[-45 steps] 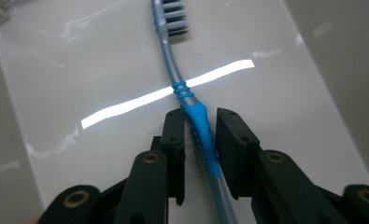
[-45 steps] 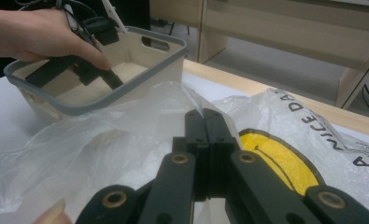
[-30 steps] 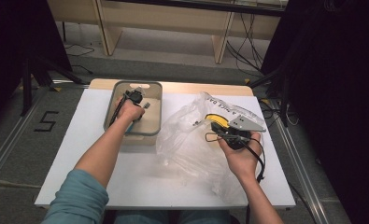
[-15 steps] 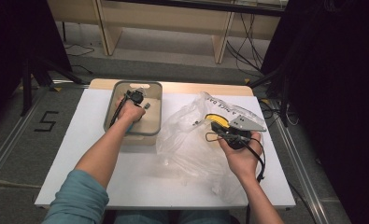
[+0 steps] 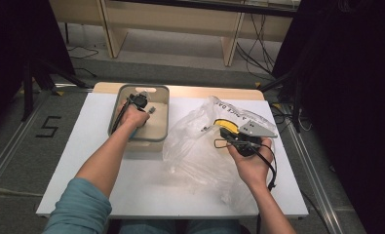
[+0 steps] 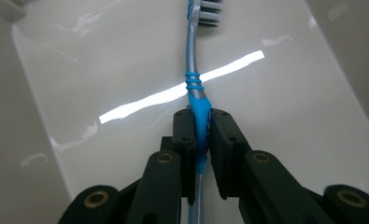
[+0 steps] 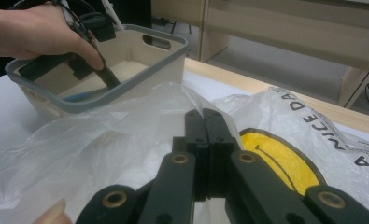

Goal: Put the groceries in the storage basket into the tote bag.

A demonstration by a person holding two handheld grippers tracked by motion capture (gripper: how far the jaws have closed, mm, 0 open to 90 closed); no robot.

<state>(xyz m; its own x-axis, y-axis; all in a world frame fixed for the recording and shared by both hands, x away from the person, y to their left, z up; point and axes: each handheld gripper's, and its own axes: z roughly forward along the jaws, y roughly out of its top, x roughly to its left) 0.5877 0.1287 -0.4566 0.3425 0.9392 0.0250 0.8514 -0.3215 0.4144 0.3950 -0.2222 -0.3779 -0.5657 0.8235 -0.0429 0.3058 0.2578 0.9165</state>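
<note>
Down inside the grey-rimmed bin (image 5: 161, 113), the left gripper (image 6: 202, 122) has its jaws clamped tight on the blue rubber grip of a toothbrush (image 6: 195, 79), and the left gripper view gives a lovely look at it: silver neck running away from the jaws, bristled head up by the far wall of the bin, handle trailing back between the black fingers (image 6: 183, 133). The brush sits low over the glossy white floor of the bin; whether it touches that floor I cannot tell. From the high view the left hand (image 5: 132, 117) is sunk into the near-left part of the bin, the left gripper (image 5: 140, 102) tipped downward. Just to the right of the bin, and touching its side in the right gripper view, lies a crumpled clear plastic bag (image 5: 200, 146) with a yellow smiley print and black lettering. The right gripper (image 7: 204, 116) has its jaws pressed fully together at a fold of that bag; film looks pinched between them, though I cannot be sure. The right hand (image 5: 251, 163) rests on the bag, well right of the bin, on the white table (image 5: 83, 175).
</note>
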